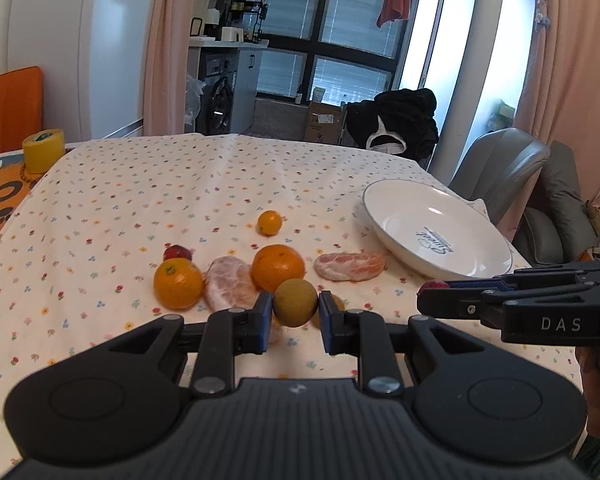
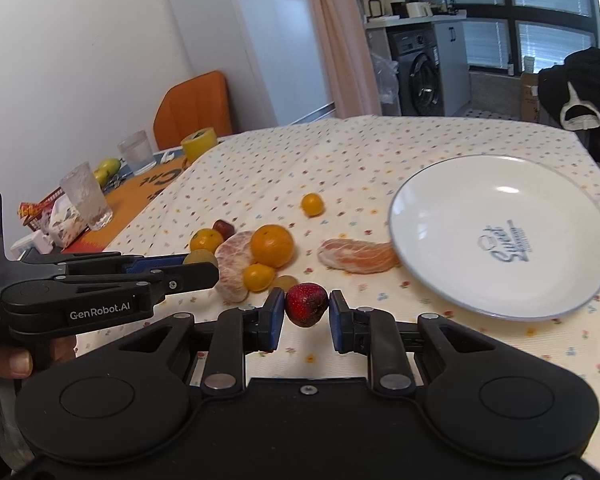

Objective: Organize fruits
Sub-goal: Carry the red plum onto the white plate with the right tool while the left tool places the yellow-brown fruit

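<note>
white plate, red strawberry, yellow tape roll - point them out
round white ceramic plate (image 2: pixel 460 216), right wrist view, bare inner surface
dark red strawberry (image 2: pixel 306 304), right wrist view, middle, between the right claw's pads
yellow tape roll (image 1: pixel 44 151), left wrist view, side wall

Fruit count, approx: 2 big oranges (image 1: pixel 278 267) (image 1: pixel 178 283), 2 small kumquat-type ones (image 1: pixel 269 222) (image 2: pixel 259 277), 2 peeled citrus pcs (image 1: pixel 349 266) (image 1: pixel 230 282), 2 strawberries (image 2: pixel 306 304) (image 1: pixel 177 253), 2 yellow-green round fruits (image 1: pixel 295 302) (image 2: pixel 286 281). 1 white plate (image 2: pixel 440 208). 2 glasses (image 2: pixel 86 196) (image 2: pixel 136 152), 1 yellow tape roll (image 1: pixel 44 150). 2 grippers (image 1: pixel 296 316) (image 2: pixel 305 314).
</note>
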`<state>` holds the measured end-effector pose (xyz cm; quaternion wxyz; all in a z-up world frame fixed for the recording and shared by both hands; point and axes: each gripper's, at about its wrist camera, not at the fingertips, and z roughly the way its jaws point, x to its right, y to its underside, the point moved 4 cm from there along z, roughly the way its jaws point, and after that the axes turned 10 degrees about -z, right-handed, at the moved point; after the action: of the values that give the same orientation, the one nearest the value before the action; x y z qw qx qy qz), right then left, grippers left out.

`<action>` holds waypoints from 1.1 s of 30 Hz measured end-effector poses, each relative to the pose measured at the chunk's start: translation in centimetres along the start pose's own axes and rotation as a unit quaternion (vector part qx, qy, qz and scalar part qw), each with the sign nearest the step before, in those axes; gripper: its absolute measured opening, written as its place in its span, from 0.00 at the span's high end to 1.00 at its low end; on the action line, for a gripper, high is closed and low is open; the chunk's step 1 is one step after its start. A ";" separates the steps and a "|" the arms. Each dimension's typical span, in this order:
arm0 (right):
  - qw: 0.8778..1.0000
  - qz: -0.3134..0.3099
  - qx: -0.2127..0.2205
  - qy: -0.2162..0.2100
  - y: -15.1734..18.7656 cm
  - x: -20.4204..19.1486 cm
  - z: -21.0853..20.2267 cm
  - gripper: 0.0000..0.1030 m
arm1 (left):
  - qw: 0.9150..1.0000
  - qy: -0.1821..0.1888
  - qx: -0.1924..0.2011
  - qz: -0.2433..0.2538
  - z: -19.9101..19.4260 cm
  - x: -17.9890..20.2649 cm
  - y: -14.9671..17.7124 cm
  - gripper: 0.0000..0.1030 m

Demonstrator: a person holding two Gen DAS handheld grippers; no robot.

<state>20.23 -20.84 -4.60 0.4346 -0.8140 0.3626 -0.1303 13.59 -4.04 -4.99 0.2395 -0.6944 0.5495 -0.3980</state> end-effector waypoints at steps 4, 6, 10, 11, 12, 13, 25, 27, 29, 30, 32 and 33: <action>1.000 0.005 0.010 0.011 0.1 0.9 -1.0 0.78 | 1.000 0.006 0.003 0.009 0.0 1.3 -0.3 0.78; 1.000 0.008 0.014 0.016 0.3 1.4 -1.5 0.78 | 1.000 0.009 0.005 0.014 0.0 1.9 -0.4 0.78; 0.999 0.015 0.021 0.029 0.6 2.6 -2.3 0.78 | 1.000 0.016 0.007 0.021 0.2 3.3 -0.7 0.78; 0.999 0.017 0.023 0.032 0.7 3.0 -2.5 0.78 | 1.000 0.018 0.008 0.023 0.3 3.7 -0.7 0.78; 0.999 0.019 0.025 0.035 0.7 3.2 -2.7 0.78 | 0.999 0.019 0.008 0.026 0.4 4.0 -0.8 0.78; 0.999 0.022 0.027 0.037 0.8 3.5 -2.9 0.78 | 0.999 0.021 0.008 0.028 0.5 4.4 -0.9 0.78; 0.996 0.044 0.043 0.060 1.4 7.5 -4.2 0.78 | 0.998 0.048 -0.003 0.043 2.7 8.3 -1.5 0.78; 0.996 0.049 0.045 0.066 1.5 8.2 -4.2 0.78 | 0.998 0.050 -0.004 0.044 3.1 8.8 -1.6 0.78; 0.995 0.055 0.046 0.070 1.6 8.9 -4.1 0.78 | 0.998 0.051 -0.006 0.046 3.5 9.2 -1.7 0.78; 0.995 0.058 0.047 0.071 1.6 9.2 -4.0 0.78 | 0.998 0.051 -0.007 0.046 3.7 9.3 -1.8 0.78; 0.994 0.062 0.049 0.074 1.7 9.7 -3.9 0.78 | 0.997 0.052 -0.010 0.047 4.2 9.7 -2.0 0.78; 0.994 0.063 0.050 0.075 1.7 9.9 -3.8 0.78 | 0.997 0.052 -0.012 0.047 4.5 9.8 -2.1 0.78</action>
<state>24.38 -30.75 -4.75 0.4538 -0.7550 0.4373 -0.1813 19.20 -13.31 -3.09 0.2212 -0.6491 0.5976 -0.4153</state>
